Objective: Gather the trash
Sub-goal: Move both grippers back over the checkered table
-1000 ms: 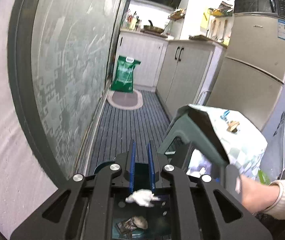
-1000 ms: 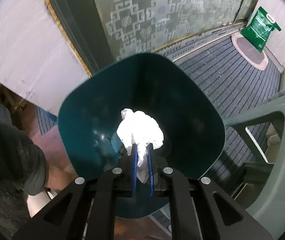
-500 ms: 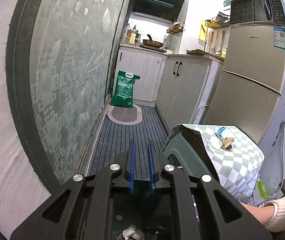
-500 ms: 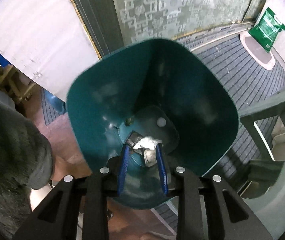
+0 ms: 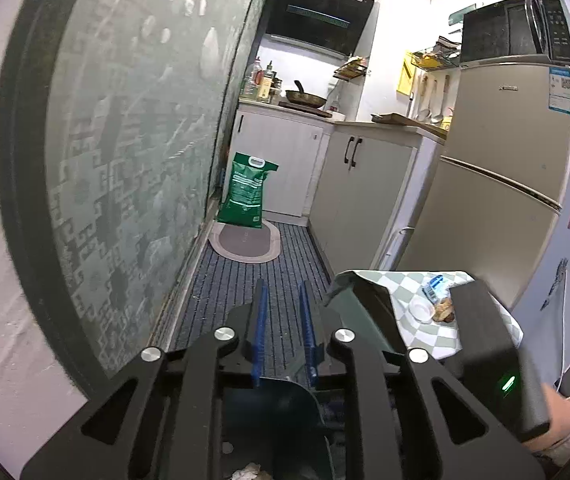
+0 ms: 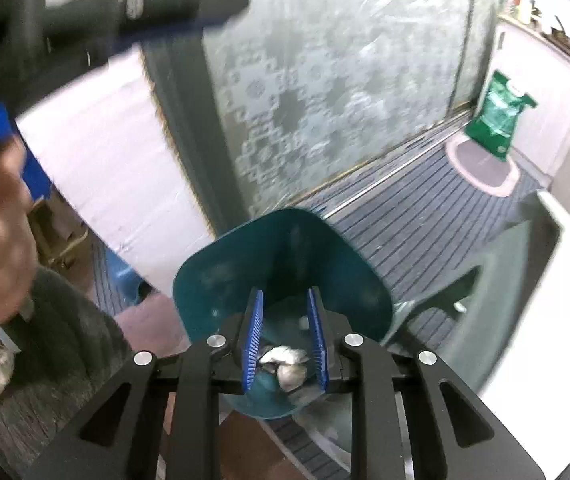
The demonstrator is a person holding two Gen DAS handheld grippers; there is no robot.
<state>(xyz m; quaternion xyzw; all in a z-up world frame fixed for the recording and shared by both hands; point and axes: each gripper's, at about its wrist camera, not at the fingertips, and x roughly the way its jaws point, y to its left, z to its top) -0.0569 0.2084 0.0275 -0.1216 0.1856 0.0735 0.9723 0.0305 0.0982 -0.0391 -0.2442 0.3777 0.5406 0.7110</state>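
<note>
A teal trash bin (image 6: 285, 264) stands on the floor below me. A crumpled white tissue (image 6: 285, 358) lies at its bottom with other scraps. My right gripper (image 6: 285, 312) is open and empty, above the bin's mouth. My left gripper (image 5: 281, 312) is open and empty, pointing down the kitchen aisle; the bin's rim (image 5: 285, 400) and tissue (image 5: 247, 472) show under it. More trash, a small white cup (image 5: 421, 310), a wrapper (image 5: 433, 286) and a food scrap (image 5: 443, 310), lies on the checked tablecloth (image 5: 425, 336).
A frosted glass door (image 5: 125, 152) runs along the left. A green stool (image 6: 485, 264) stands beside the bin. A green sack (image 5: 247, 196) on an oval mat, white cabinets (image 5: 361, 184) and a fridge (image 5: 501, 184) line the aisle.
My right gripper opened and dropped the white tissue into the bin, then pulled back up. My left gripper lifted and tilted up toward the kitchen.
</note>
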